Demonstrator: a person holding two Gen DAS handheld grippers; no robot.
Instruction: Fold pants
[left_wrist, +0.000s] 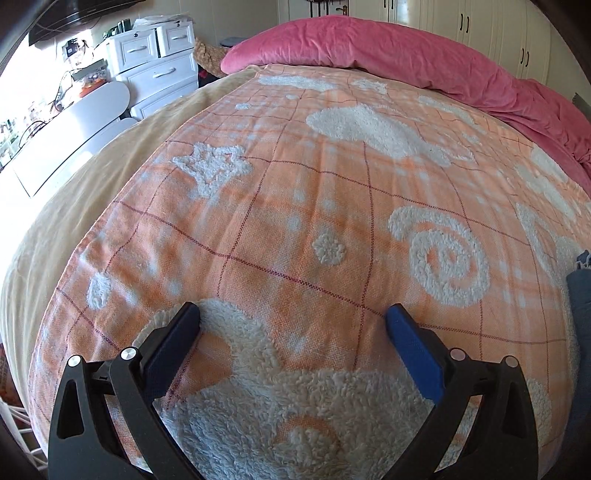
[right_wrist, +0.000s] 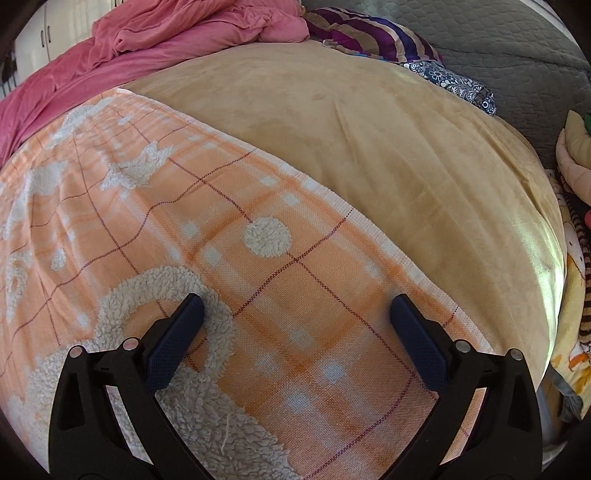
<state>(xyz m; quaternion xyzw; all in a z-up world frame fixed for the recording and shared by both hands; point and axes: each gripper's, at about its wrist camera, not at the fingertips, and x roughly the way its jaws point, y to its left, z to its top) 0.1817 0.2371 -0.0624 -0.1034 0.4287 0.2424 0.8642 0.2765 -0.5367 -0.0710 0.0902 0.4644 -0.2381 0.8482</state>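
Only a sliver of the pants (left_wrist: 580, 291) shows, as blue-grey denim with a frayed edge at the far right of the left wrist view; they are out of sight in the right wrist view. My left gripper (left_wrist: 293, 314) hangs open over the orange checked blanket (left_wrist: 295, 206), with nothing between its fingers, well to the left of the denim. In the right wrist view my right gripper (right_wrist: 295, 306) is also open and empty above the same orange blanket (right_wrist: 258, 280), near the blanket's edge.
A tan bedspread (right_wrist: 388, 147) lies under the orange blanket. A pink duvet (left_wrist: 369, 48) is bunched along the far side. A striped cushion (right_wrist: 369, 37), a floral cloth (right_wrist: 454, 85) and a grey quilt (right_wrist: 498, 40) lie beyond. White drawers (left_wrist: 155, 59) and a white desk (left_wrist: 74, 125) stand at the left.
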